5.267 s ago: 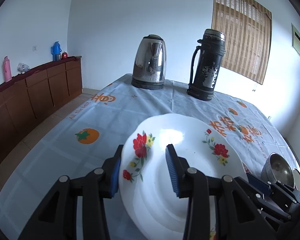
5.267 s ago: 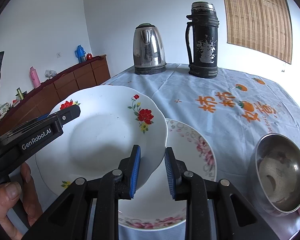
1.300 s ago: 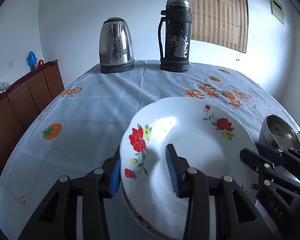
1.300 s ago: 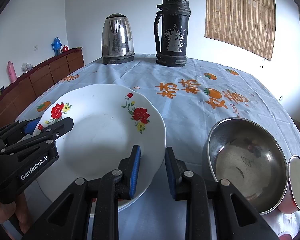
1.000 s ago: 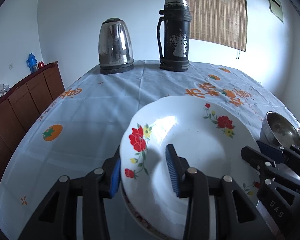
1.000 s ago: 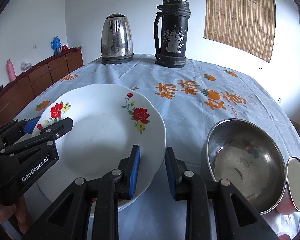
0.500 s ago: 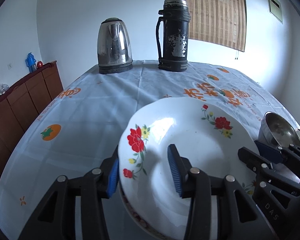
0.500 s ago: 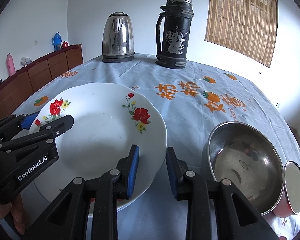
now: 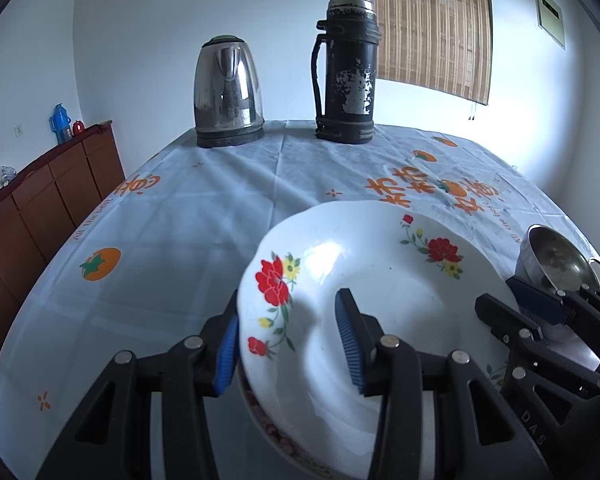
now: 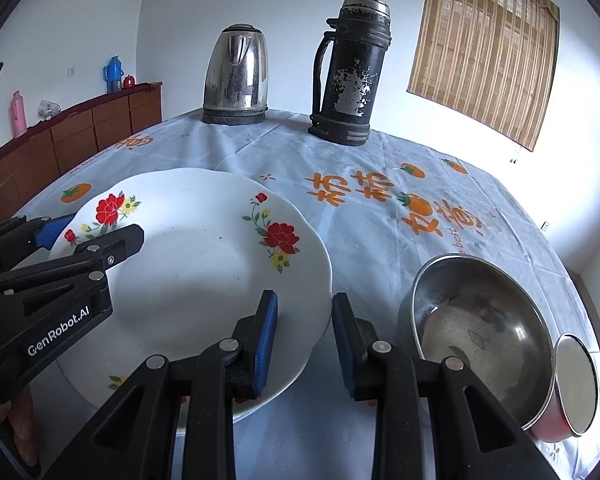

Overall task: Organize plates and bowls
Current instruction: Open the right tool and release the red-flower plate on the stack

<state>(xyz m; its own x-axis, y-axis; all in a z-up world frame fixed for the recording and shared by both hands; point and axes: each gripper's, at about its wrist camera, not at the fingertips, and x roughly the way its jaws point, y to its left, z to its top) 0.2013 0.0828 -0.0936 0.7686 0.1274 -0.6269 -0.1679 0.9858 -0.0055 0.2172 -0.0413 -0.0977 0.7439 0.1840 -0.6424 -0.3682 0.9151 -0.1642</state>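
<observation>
The lower plate (image 9: 278, 438) is almost all hidden under the flowered plate (image 9: 380, 288); only a thin patterned edge shows. The red cup (image 10: 568, 396) is partly behind the steel bowl (image 10: 480, 328) (its inside cannot be seen). The small things on the cabinet (image 10: 48, 108) are too small to tell, and the hand (image 10: 18, 436) is cut by the edge.

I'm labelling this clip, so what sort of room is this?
Probably a home dining room: a table under a persimmon-print tablecloth, an electric kettle beside a worn flask, and a wooden sideboard along the wall.
</observation>
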